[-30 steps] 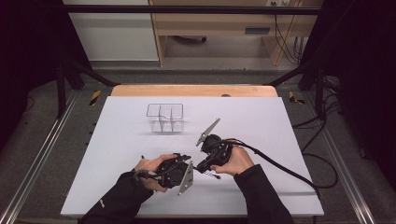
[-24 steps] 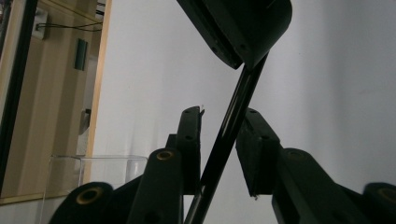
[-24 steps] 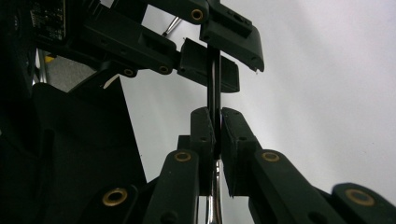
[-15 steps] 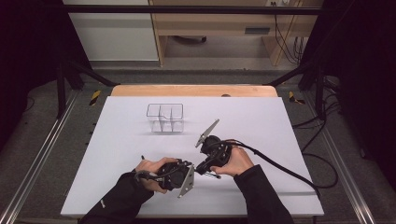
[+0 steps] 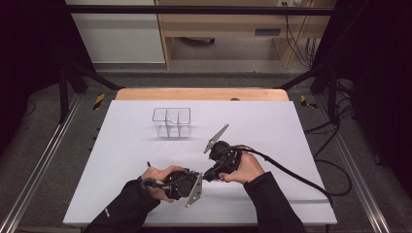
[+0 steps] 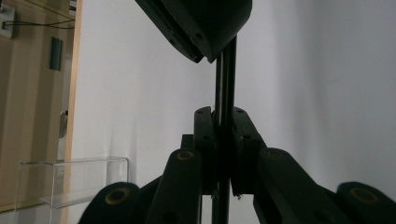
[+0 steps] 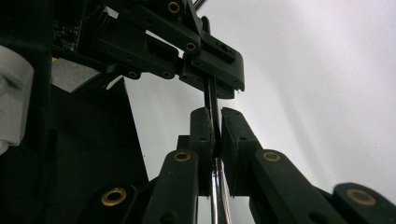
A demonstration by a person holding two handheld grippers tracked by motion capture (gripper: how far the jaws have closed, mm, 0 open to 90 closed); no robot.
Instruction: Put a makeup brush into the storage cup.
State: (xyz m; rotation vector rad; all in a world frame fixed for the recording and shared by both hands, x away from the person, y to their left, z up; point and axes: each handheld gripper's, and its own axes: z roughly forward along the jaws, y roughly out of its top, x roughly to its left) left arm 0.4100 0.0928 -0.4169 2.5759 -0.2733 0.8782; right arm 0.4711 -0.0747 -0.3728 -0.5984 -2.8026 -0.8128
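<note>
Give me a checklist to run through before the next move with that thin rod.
1. Left tongs shut on the thin black rod, jaws having just closed: ok.
2. Right tongs shut on the same rod: ok.
3. Rod runs straight from one pair of tongs to the other: ok.
4. Clear divided container upright, apart from both hands: ok.
5. Rod lifted off the white table: cannot tell.
</note>
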